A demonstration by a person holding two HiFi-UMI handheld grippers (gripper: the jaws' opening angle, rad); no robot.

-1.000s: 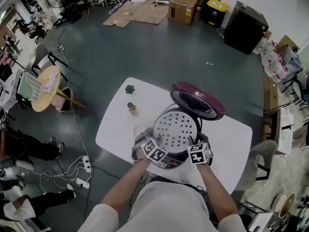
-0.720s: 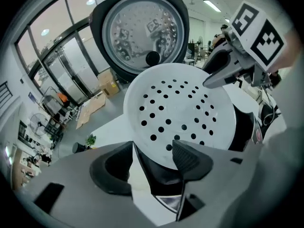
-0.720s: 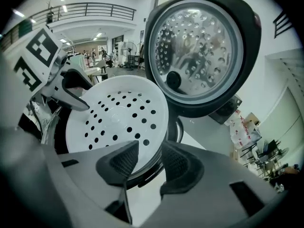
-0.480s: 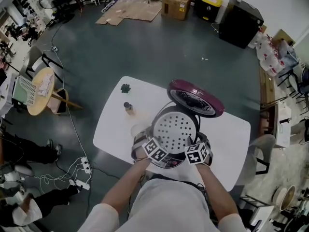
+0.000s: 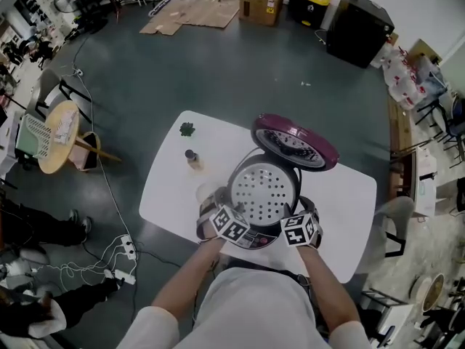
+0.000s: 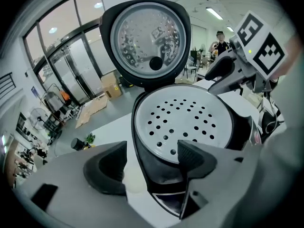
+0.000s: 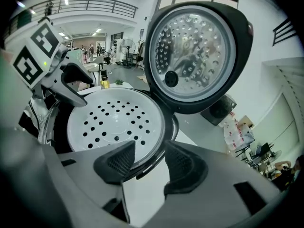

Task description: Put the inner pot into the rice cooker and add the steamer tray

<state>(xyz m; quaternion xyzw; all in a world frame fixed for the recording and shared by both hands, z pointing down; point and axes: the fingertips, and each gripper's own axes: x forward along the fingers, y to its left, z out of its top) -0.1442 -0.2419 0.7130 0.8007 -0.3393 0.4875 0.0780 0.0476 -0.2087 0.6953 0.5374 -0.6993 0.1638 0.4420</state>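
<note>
- Seated level in the rice cooker (image 5: 254,240), near middle of the table: steamer tray (image 5: 263,193), lid (image 5: 296,141) tipped up behind for access.
- Opening wide round the near-left rim, pads clear: left gripper (image 6: 149,167), likely letting go.
- Opening likewise at the near-right rim, nothing held: right gripper (image 7: 151,167).

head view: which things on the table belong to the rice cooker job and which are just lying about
In the job: rice cooker, its open lid, steamer tray sitting in it.
Just lying about: small green plant, small bottle, both left of the cooker.
</note>
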